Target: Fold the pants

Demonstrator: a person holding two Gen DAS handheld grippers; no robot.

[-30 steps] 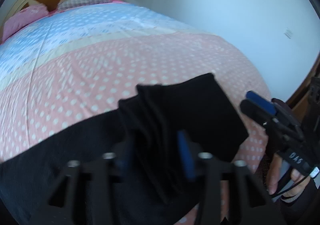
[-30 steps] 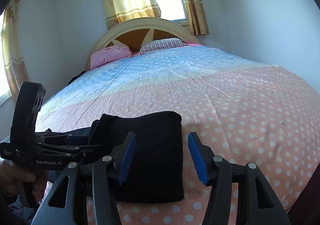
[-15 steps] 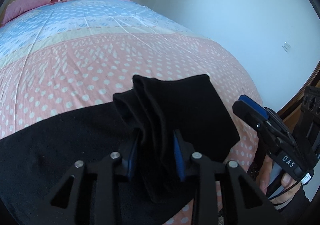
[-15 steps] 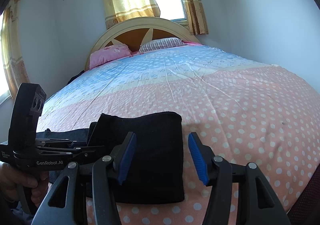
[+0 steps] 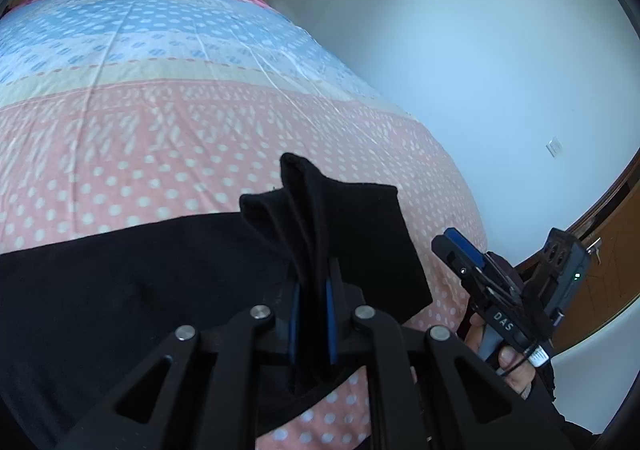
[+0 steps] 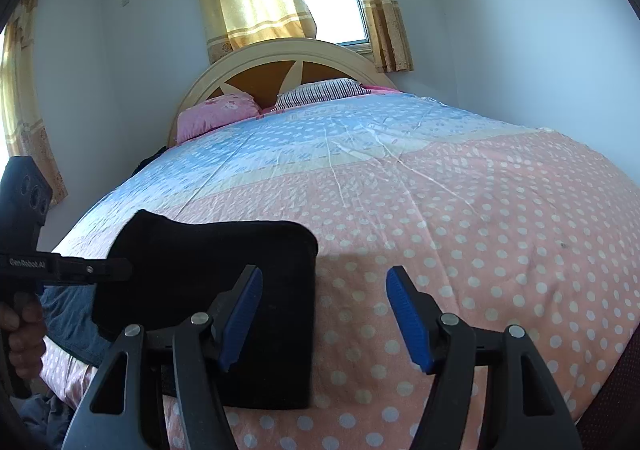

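Black pants (image 5: 120,290) lie across the near end of the bed, with a folded stack (image 6: 224,250) at one end. My left gripper (image 5: 313,275) has its blue pads pressed on a bunched ridge of that folded stack (image 5: 360,226); its jaws are closing and the cloth stands up between them. From the right wrist view the left gripper (image 6: 120,270) reaches into the stack from the left. My right gripper (image 6: 324,280) hovers by the stack's right edge, jaws opening, only bedspread between them. It also shows as the right gripper (image 5: 452,240) at the bed's edge.
The bed has a pink and blue dotted spread (image 6: 440,190), two pillows (image 6: 220,112) and a round headboard (image 6: 280,58). A blue denim garment (image 6: 68,314) lies under the pants at the near left. A white wall (image 5: 480,70) and a wooden door (image 5: 600,250) lie to the right.
The left jaws closed from wide apart onto the folded black cloth and lifted it into a ridge, rolling slightly. The right gripper stayed in place and its jaws spread wider.
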